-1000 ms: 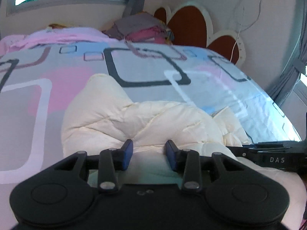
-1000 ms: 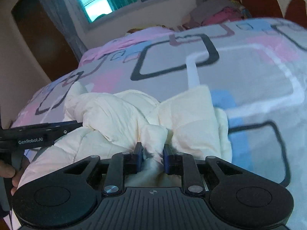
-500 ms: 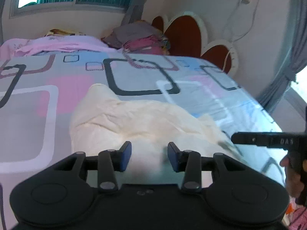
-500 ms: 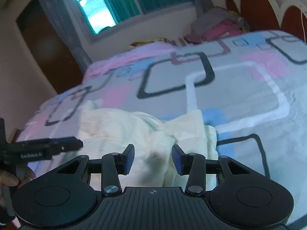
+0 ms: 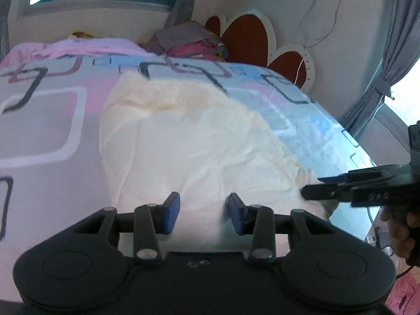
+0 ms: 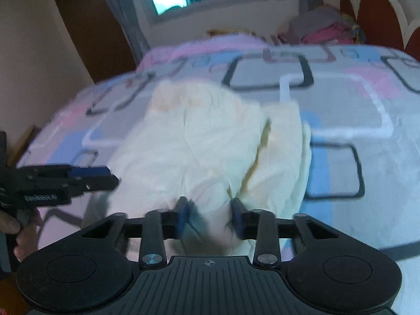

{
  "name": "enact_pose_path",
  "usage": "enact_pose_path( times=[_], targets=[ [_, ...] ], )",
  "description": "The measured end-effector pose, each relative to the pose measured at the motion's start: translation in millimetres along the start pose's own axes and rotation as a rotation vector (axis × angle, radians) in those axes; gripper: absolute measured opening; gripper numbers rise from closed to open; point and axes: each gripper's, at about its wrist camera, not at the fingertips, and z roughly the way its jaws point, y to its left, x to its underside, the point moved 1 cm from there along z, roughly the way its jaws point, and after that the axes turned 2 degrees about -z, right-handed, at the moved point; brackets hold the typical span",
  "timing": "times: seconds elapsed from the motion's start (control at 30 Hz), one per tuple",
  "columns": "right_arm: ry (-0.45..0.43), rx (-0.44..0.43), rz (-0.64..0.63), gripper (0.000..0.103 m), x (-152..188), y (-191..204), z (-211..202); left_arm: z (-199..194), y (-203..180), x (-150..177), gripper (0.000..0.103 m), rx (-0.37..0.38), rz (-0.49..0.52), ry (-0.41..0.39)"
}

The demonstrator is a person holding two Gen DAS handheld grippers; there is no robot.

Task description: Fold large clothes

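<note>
A large cream garment (image 5: pixel 199 141) lies spread on the patterned bedspread (image 5: pixel 47 120), stretching away from both grippers; it also shows in the right wrist view (image 6: pixel 210 141). My left gripper (image 5: pixel 202 214) is open at the garment's near edge, with cloth between its jaws. My right gripper (image 6: pixel 210 219) is open over the near edge too, with cloth between its blue pads. The right gripper shows at the right of the left wrist view (image 5: pixel 354 187). The left gripper shows at the left of the right wrist view (image 6: pixel 65 179).
A pile of grey and pink clothes (image 5: pixel 191 42) sits at the far end of the bed by the red headboard (image 5: pixel 249 36). A pink blanket (image 5: pixel 78 47) lies along the far edge under the window. A dark door (image 6: pixel 89 29) stands at the left.
The right gripper was shut on bunched cloth a second ago and has opened. The crumpled garment has been spread out long and flatter across the bed. Both grippers have pulled back toward its near edge.
</note>
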Motion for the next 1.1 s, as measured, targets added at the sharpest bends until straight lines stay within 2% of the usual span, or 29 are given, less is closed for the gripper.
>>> enact_pose_path(
  times=[0.1,0.2,0.37,0.43,0.6,0.73,0.9,0.97,1.1],
  targets=[
    [0.052,0.034,-0.039,0.033,18.0,0.9,24.5,13.1,-0.6,11.0,0.04,-0.013,0.027,0.032],
    [0.053,0.026,-0.007,0.033,31.8,-7.0,42.5,22.8,-4.4,21.3,0.039,-0.036,0.059,0.042],
    [0.077,0.044,-0.025,0.033,23.3,-2.9,41.1,25.5,-4.7,20.8,0.039,-0.051,0.072,0.053],
    [0.051,0.054,-0.023,0.033,15.7,-1.3,29.0,18.2,-8.0,13.1,0.038,-0.05,0.073,0.05],
    [-0.122,0.054,-0.026,0.033,-25.4,-4.3,-7.5,-2.3,-8.7,-24.0,0.038,-0.082,0.108,-0.063],
    [-0.197,0.052,-0.072,0.033,-76.3,1.1,1.2,10.7,-0.2,-68.8,0.038,-0.1,0.136,-0.127],
    [-0.174,0.061,-0.102,0.033,-120.4,5.1,45.3,53.6,9.7,-115.8,0.038,-0.074,0.115,-0.106],
    [-0.15,0.079,-0.103,0.033,-130.4,4.8,64.0,69.0,9.0,-121.9,0.038,-0.09,0.14,-0.092],
    [-0.078,0.122,-0.096,0.033,-128.1,-10.3,96.9,99.8,12.7,-118.5,0.037,-0.111,0.142,-0.009]
  ],
)
